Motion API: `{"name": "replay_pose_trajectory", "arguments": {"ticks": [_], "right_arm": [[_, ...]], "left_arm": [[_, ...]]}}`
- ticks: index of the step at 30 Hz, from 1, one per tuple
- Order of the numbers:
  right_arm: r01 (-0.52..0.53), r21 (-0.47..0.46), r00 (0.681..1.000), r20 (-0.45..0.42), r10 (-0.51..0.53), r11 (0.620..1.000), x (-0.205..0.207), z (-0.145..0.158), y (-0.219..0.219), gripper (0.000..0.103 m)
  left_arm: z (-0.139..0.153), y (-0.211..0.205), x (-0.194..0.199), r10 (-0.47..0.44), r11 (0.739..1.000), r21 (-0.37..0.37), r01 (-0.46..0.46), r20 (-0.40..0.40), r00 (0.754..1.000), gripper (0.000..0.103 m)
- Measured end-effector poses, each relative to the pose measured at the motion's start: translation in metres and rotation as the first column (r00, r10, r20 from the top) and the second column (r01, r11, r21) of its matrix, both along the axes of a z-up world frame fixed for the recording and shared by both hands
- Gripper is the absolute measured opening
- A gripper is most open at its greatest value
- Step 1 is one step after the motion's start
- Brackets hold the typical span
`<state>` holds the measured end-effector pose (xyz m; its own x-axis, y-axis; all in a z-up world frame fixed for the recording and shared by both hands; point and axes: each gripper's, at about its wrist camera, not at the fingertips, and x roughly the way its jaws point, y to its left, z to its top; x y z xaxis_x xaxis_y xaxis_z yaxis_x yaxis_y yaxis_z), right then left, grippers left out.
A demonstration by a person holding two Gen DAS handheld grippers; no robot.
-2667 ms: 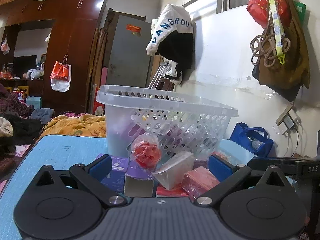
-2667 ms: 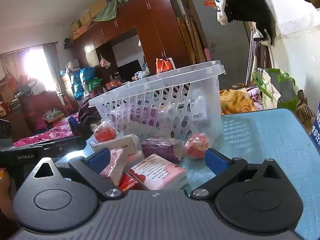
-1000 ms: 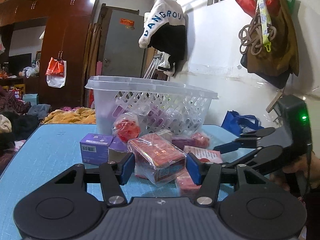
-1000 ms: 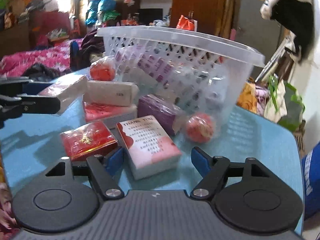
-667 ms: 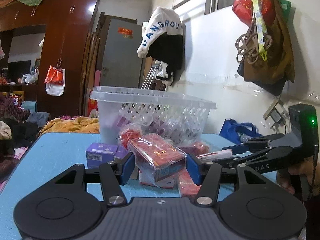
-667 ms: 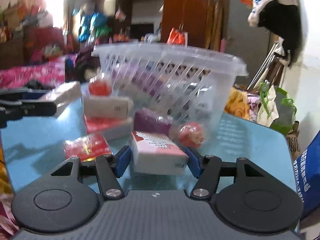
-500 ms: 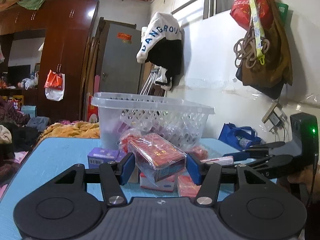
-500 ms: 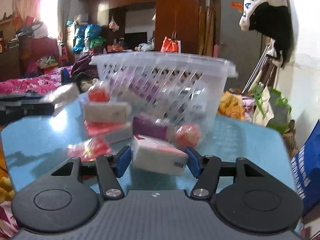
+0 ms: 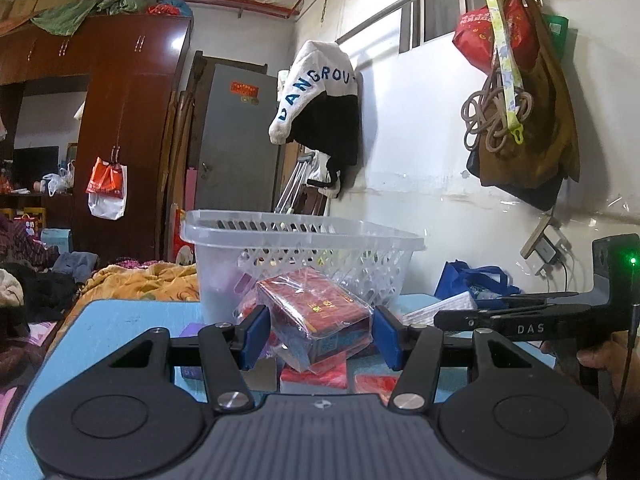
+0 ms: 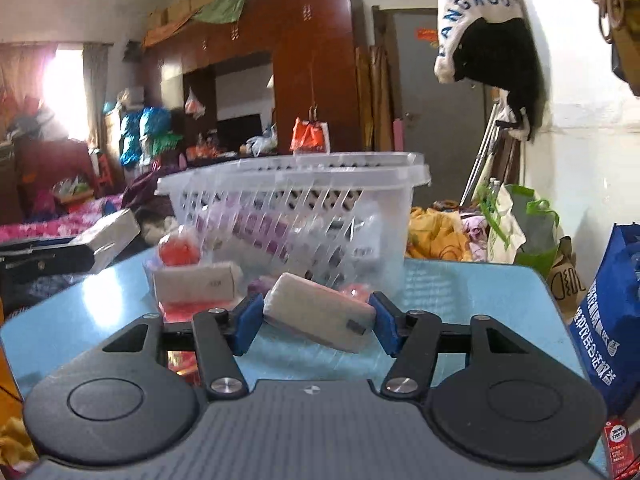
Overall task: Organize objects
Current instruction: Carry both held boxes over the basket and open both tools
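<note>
My left gripper (image 9: 320, 336) is shut on a red box wrapped in clear film (image 9: 316, 316), held above the blue table (image 9: 116, 320) in front of the clear plastic basket (image 9: 300, 236). My right gripper (image 10: 318, 322) is shut on a white and pink box (image 10: 320, 312), tilted and lifted off the table (image 10: 472, 300), near the same basket (image 10: 296, 208). In the left wrist view the right gripper (image 9: 500, 316) reaches in from the right with the box edge (image 9: 444, 308) showing. In the right wrist view the left gripper (image 10: 44, 260) with its box (image 10: 108, 236) shows at the left edge.
More packets lie before the basket: a white box (image 10: 192, 284), a red round packet (image 10: 178, 250), red packets (image 9: 312, 376) and a purple box (image 9: 192, 372). A blue bag (image 10: 612, 320) stands right of the table. Wardrobe (image 9: 120, 140), hanging jacket (image 9: 320, 104) and wall bags (image 9: 520, 120) stand behind.
The right gripper closed on the white and pink box and lifted it, tilting it, off the table. The left gripper kept its hold on the red box and rose slightly.
</note>
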<state>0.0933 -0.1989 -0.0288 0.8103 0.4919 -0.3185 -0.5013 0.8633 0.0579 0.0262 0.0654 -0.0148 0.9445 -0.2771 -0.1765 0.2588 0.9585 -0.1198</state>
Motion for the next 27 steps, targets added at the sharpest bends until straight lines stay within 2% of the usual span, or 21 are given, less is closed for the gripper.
{"name": "replay_pose_trajectory", "arguments": {"ticks": [8, 15, 19, 23, 27], "right_arm": [[0.010, 0.033, 0.999, 0.030, -0.011, 0.999, -0.006, 0.022, -0.003, 0.060], [0.027, 0.029, 0.995, 0.090, -0.029, 0.999, -0.009, 0.053, 0.006, 0.060], [0.013, 0.012, 0.995, 0.103, -0.014, 1.000, 0.006, 0.076, 0.020, 0.060], [0.048, -0.002, 0.991, 0.124, -0.047, 0.999, 0.030, 0.099, 0.034, 0.060], [0.106, -0.024, 0.989, 0.108, -0.103, 0.994, 0.071, 0.113, 0.050, 0.060]], "left_arm": [[0.012, 0.002, 0.002, -0.011, 1.000, -0.022, 0.011, 0.020, 1.000, 0.059], [0.036, 0.005, 0.009, -0.021, 0.999, -0.031, 0.023, 0.047, 0.999, 0.059], [0.059, 0.004, 0.033, -0.025, 0.999, -0.037, 0.027, 0.043, 0.999, 0.059], [0.082, 0.002, 0.071, -0.018, 0.999, -0.029, 0.018, 0.001, 1.000, 0.059], [0.094, -0.002, 0.116, 0.041, 0.999, -0.010, -0.041, -0.052, 0.998, 0.059]]}}
